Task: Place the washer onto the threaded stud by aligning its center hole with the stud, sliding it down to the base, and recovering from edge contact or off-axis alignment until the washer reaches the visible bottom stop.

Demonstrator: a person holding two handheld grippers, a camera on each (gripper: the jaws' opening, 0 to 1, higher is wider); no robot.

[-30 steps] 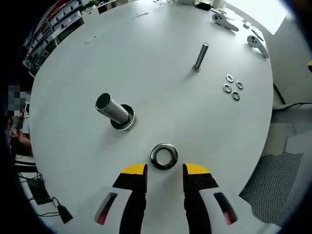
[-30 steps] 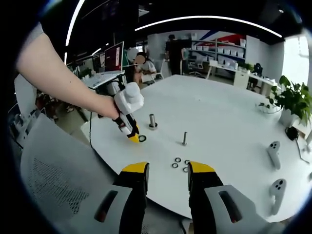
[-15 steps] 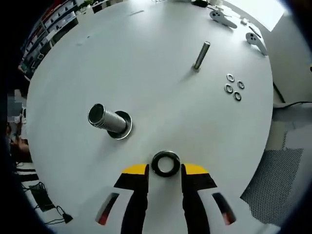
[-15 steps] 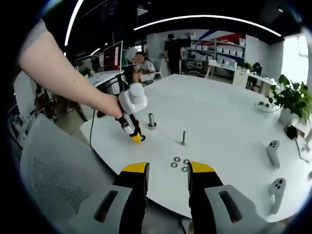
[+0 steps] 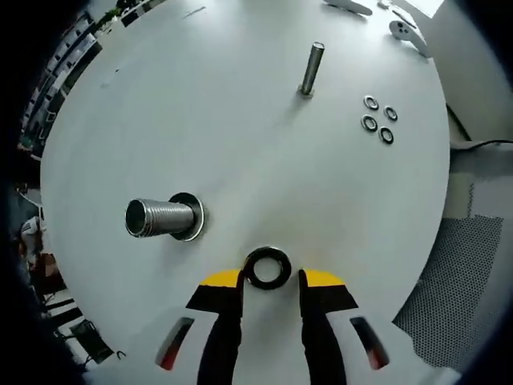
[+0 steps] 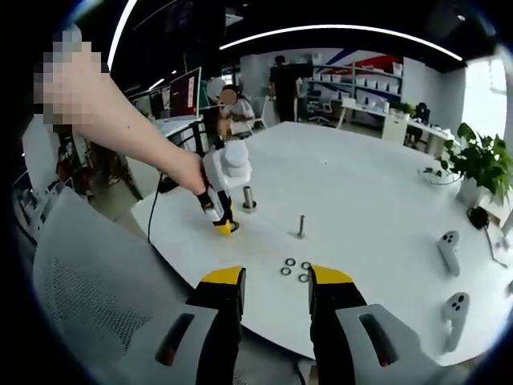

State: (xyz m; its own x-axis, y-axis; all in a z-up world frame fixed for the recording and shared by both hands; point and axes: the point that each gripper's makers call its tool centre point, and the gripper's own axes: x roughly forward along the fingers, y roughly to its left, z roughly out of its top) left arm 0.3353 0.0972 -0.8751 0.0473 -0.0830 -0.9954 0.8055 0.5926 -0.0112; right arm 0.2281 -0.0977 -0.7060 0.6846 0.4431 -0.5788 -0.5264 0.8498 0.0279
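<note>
- While the large washer (image 5: pixel 267 268) lies flat on the white table (image 5: pixel 240 120), the left gripper (image 5: pixel 271 278) straddles it with jaws spread, unclenched, set to pinch its rim
- Beside it stands the thick threaded stud (image 5: pixel 159 217), its likely target
- Right gripper (image 6: pixel 274 277) hangs back, parted and empty, leaving the work clear

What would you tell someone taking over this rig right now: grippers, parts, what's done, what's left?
Left gripper: open, jaws on either side of the large washer, which lies flat on the white table; not gripped yet.
Right gripper: open, holding nothing, back at the near table edge.
Thick threaded stud stands on its base flange, left of the washer. A thinner stud and four small washers lie farther off.
Done: approach to the washer.
Left: close on it, lift, centre its hole over the thick stud, slide down to the base.
</note>
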